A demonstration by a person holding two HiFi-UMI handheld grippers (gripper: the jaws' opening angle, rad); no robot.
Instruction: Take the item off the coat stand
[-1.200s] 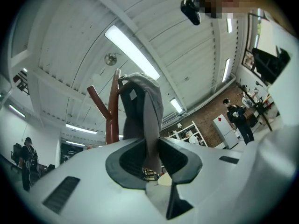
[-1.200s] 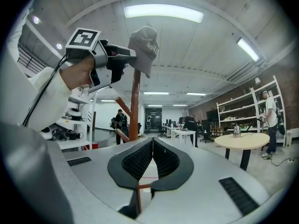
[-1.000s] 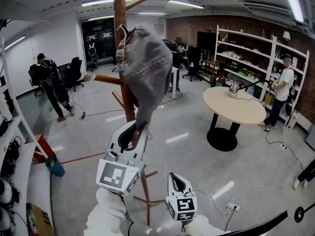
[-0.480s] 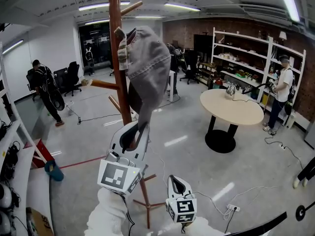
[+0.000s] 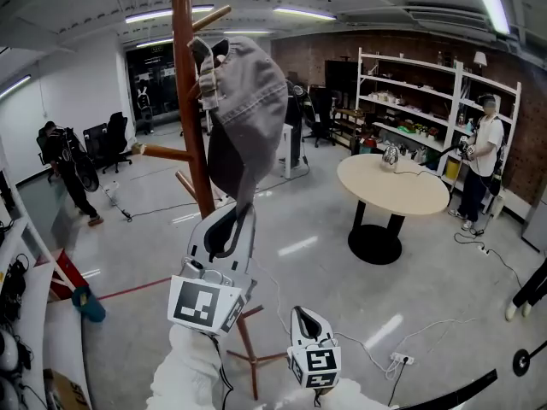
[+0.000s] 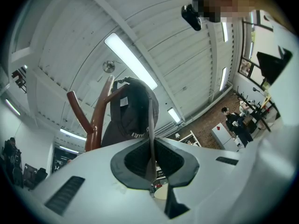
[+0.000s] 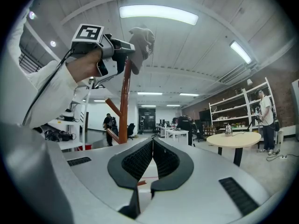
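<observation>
Right now the grey cap (image 5: 244, 109) hangs high on the brown coat stand (image 5: 190, 126). Its back strap is hooked over 1 upper peg, right beside the pole, and its brim points down.

The left hand-held gripper (image 5: 232, 222) reaches up from below, tilted upward. Its 2 jaws have just been closing with the brim's edge between them. In the left gripper view the dark pads (image 6: 135, 160) pinch that thin edge, so this gripper is clamped on the cap while the cap is on its peg.

The right hand-held gripper (image 5: 308, 319) sits lower and nearer the person, well apart from the cap and the pole, and points roughly level. Its own view shows the 2 jaws meeting at the tips with nothing between them.

That same view catches the left hand (image 7: 84, 66), in a white sleeve, holding its gripper up under the cap.

Behind the stand lies a glossy grey floor (image 5: 325, 254) with cables trailing over it. A round tabletop (image 5: 410, 196) on a black foot stands to the right. White shelves (image 5: 444, 92) line a brick wall, and 1 person (image 5: 483, 161) stands beside them. Another person (image 5: 64, 161) is far off at the left, near some office chairs.
</observation>
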